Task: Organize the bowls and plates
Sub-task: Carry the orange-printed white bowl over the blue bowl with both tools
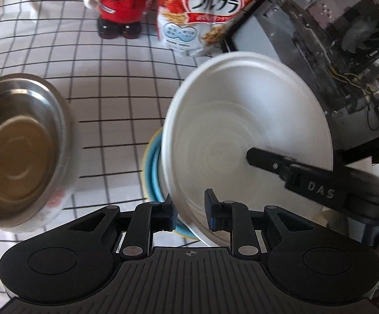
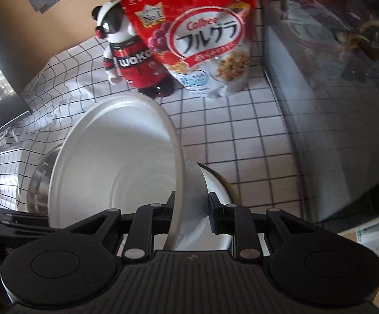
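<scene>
A white plate (image 1: 241,130) is held tilted on edge above the checked cloth. My left gripper (image 1: 190,209) has its jaws around the plate's near rim. My right gripper (image 1: 265,161) comes in from the right and grips the plate's far rim. In the right wrist view my right gripper (image 2: 190,209) is shut on the white plate (image 2: 116,162), its rim between the jaws. A blue and yellow plate (image 1: 151,167) lies under it. A steel bowl (image 1: 16,151) stands at the left; it also shows in the right wrist view (image 2: 39,183).
A red bear figure (image 1: 121,2) and a red cereal bag (image 1: 205,10) stand at the back of the cloth (image 1: 116,99). An open computer case (image 1: 346,52) stands at the right. A white dish (image 2: 218,204) shows under the plate in the right wrist view.
</scene>
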A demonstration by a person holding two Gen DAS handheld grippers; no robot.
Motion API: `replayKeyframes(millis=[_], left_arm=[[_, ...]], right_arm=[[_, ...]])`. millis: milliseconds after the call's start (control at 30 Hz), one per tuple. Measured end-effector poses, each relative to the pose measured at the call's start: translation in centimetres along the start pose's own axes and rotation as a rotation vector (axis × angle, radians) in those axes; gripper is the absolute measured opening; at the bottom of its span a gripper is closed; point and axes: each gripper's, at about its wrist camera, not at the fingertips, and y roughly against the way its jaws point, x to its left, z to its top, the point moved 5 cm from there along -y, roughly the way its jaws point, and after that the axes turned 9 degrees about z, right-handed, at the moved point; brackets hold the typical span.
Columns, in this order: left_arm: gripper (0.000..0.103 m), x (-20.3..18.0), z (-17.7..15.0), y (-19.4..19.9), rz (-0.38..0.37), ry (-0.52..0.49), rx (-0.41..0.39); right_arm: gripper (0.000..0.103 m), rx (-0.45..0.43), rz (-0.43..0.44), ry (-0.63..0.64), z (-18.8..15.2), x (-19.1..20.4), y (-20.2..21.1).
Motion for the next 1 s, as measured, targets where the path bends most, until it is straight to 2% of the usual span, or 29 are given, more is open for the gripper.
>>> replayKeyframes(millis=[100,167,233,633,800,1000], left_arm=[[0.024,-0.1,0.0,-1.0,0.007,0.026,0.012],[0.019,0.1,-0.1,-1.4,0.021,0.041,0.014],[0.021,0.1,-0.2,-1.3,0.023,0.050,0.010],[0.020,-0.5,1.2,-0.8,0.049,0.026,-0.021],[0.022,-0.1,1.8,-0.8,0.083,0.015,-0.032],[0.021,0.0,1.9,-0.9,0.063,0.007,-0.028]], right_arm=[[0.023,0.013,-0.001,-0.043,-0.4,-1.7,-0.2],[0.022,0.011,0.001,-0.050,-0.8,-2.2,-0.3],[0.022,0.012,0.001,-0.048,-0.8,-2.4,-0.3],[0.022,0.005,0.008,-0.048,-0.4,-2.6,-0.7],[0.023,0.003,0.001,-0.042,-0.4,-2.6,-0.9],[0.023,0.033,-0.005,-0.064,-0.8,-2.9,-1.8]])
